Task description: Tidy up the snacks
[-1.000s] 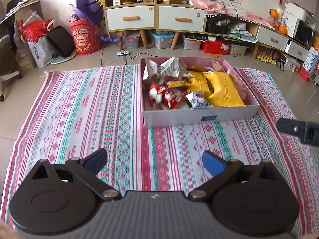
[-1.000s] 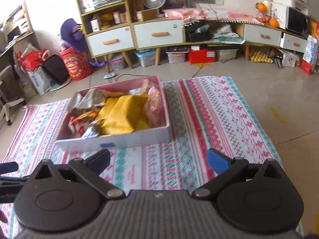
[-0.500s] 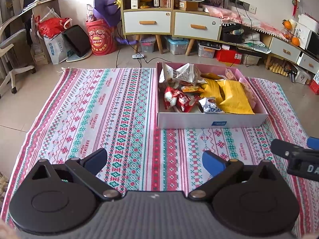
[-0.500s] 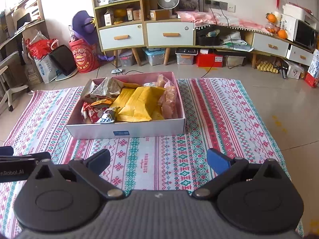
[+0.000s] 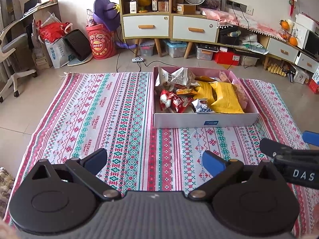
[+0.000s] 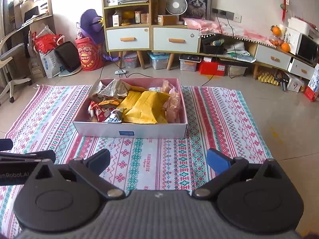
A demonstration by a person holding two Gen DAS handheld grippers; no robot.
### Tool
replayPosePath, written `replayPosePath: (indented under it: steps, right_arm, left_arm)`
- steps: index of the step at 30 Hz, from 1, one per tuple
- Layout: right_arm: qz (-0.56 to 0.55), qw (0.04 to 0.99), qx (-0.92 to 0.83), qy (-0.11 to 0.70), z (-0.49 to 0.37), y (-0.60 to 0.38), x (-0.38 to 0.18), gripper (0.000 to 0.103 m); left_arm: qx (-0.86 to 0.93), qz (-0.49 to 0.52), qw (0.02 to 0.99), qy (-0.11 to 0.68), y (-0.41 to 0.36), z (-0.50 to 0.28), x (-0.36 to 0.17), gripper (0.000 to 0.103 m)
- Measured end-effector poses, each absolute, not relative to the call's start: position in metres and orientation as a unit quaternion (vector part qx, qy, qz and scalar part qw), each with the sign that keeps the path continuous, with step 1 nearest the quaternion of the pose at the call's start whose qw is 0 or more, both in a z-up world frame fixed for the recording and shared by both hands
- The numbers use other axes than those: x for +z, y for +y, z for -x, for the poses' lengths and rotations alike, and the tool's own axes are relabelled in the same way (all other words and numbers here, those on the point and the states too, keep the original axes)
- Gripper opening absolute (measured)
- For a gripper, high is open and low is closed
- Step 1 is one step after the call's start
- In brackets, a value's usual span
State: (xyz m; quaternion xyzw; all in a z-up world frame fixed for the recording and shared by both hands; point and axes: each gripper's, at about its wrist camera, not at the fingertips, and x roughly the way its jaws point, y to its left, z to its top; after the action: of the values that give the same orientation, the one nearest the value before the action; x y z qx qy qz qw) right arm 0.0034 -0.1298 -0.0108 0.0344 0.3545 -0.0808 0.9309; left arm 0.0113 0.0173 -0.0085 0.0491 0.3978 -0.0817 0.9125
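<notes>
- Sitting on the patterned cloth is the shallow box, pale outside and pink inside, with a small blue label on its near wall; it lies ahead of both my grippers, well apart from them.
- Inside the box, the snacks are heaped together: two yellow packets toward its right half, a red-and-white packet at its near left, a small blue-and-white packet against the near wall between them, and crumpled white printed bags at the far left.
- Along the box's right wall stand clear bags of pale pink snacks.
- My left gripper hovers over the cloth on the near side of the box, its blue-padded fingers spread wide, holding nothing.
- My right gripper also hovers on the near side of the box, fingers wide apart and empty; its black side shows at the right edge of the left wrist view.
- Beyond the box, across the tiled floor, stand the drawer cabinets, with a red tub to their left.
</notes>
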Motion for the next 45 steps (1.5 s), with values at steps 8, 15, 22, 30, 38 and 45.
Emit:
replayPosePath:
  steps: [8, 15, 22, 30, 38, 45]
  right_arm:
    - [-0.031, 0.931, -0.079, 0.356, -0.0044, -0.1264, -0.0112, 0.103]
    - [-0.032, 0.930, -0.083, 0.357, -0.0043, -0.1278, -0.0119, 0.103]
    - [-0.032, 0.929, -0.084, 0.358, -0.0042, -0.1277, -0.0126, 0.103]
    - [-0.033, 0.929, -0.085, 0.360, -0.0044, -0.1277, -0.0128, 0.103]
    - [-0.036, 0.927, -0.085, 0.365, -0.0056, -0.1279, -0.0141, 0.103]
    - [-0.034, 0.926, -0.088, 0.366, -0.0058, -0.1271, -0.0145, 0.103]
  left_arm:
    - [-0.079, -0.049, 0.913, 0.398, 0.0170, -0.0105, -0.0092, 0.103]
    - [-0.080, -0.051, 0.912, 0.398, 0.0158, -0.0096, -0.0091, 0.103]
    - [-0.079, -0.053, 0.912, 0.399, 0.0158, -0.0095, -0.0101, 0.103]
    - [-0.078, -0.054, 0.911, 0.401, 0.0154, -0.0095, -0.0117, 0.103]
    - [-0.078, -0.054, 0.909, 0.405, 0.0149, -0.0100, -0.0129, 0.103]
    - [-0.079, -0.053, 0.906, 0.412, 0.0154, -0.0117, -0.0147, 0.103]
